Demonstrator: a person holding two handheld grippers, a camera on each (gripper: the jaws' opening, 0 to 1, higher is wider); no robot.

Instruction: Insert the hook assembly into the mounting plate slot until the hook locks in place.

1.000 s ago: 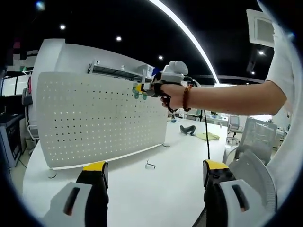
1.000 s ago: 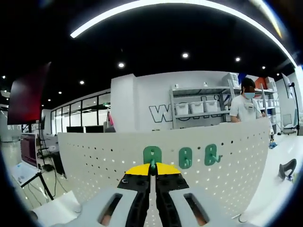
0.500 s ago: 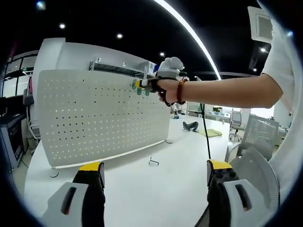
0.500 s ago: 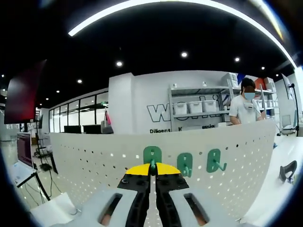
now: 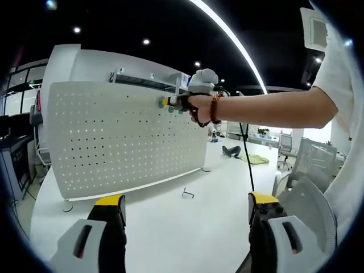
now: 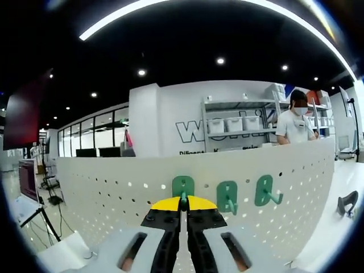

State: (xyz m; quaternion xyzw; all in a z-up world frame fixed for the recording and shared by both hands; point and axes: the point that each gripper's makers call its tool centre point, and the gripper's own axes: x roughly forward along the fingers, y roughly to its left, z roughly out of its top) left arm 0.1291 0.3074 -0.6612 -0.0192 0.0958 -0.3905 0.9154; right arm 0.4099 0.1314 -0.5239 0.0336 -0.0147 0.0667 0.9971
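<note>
Right gripper (image 6: 183, 211) clenched on a green hook (image 6: 182, 186), nose against the pegboard (image 6: 114, 187) to seat it — left gripper (image 5: 185, 210) released, idle over the worktop (image 5: 170, 227).

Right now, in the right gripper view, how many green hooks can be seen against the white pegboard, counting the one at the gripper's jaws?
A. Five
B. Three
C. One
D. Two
B. Three green hooks show against the pegboard: the green hook pinched in the shut right gripper, plus a second hook and a third hook already mounted beside it.
</note>
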